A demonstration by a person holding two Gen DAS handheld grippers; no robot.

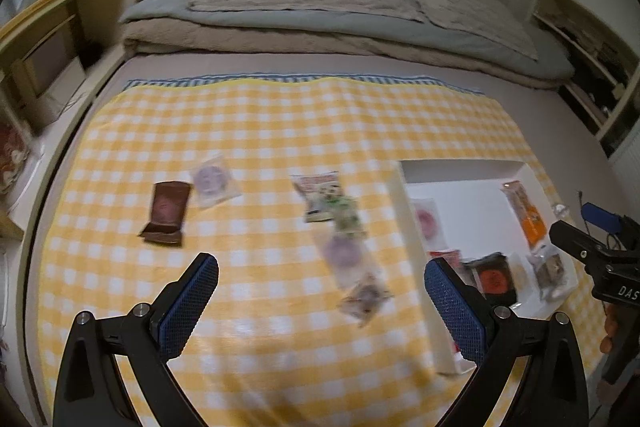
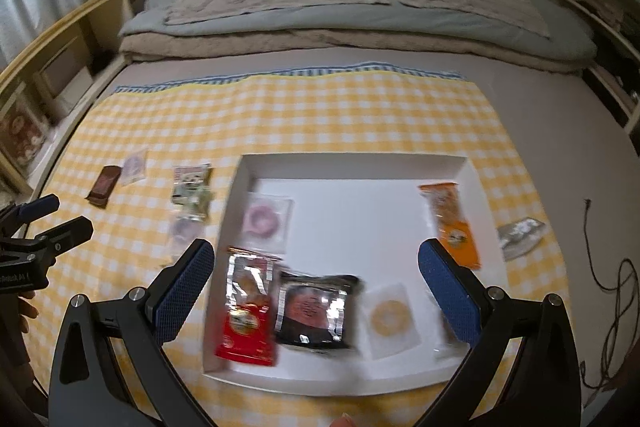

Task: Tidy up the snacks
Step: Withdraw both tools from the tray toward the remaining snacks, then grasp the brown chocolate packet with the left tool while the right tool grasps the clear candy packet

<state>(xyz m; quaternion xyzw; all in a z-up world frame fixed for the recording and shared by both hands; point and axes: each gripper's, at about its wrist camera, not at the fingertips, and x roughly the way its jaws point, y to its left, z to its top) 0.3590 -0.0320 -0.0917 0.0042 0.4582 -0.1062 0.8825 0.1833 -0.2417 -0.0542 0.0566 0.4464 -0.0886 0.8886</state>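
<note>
Several snacks lie loose on the checked cloth, left of the white tray. Left gripper nearer, jaws spread, empty; clear cookie packet just ahead between them, long axis pointing away. Right gripper spread over the tray.

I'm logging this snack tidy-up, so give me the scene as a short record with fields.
surface: yellow checked cloth on a bed
container: white tray
in tray: orange packet, red packet, black packet, pink ring snack, yellow ring snack
on cloth: brown packet, purple ring snack, a blurred cluster of packets
left gripper: open, empty
right gripper: open, empty
</note>
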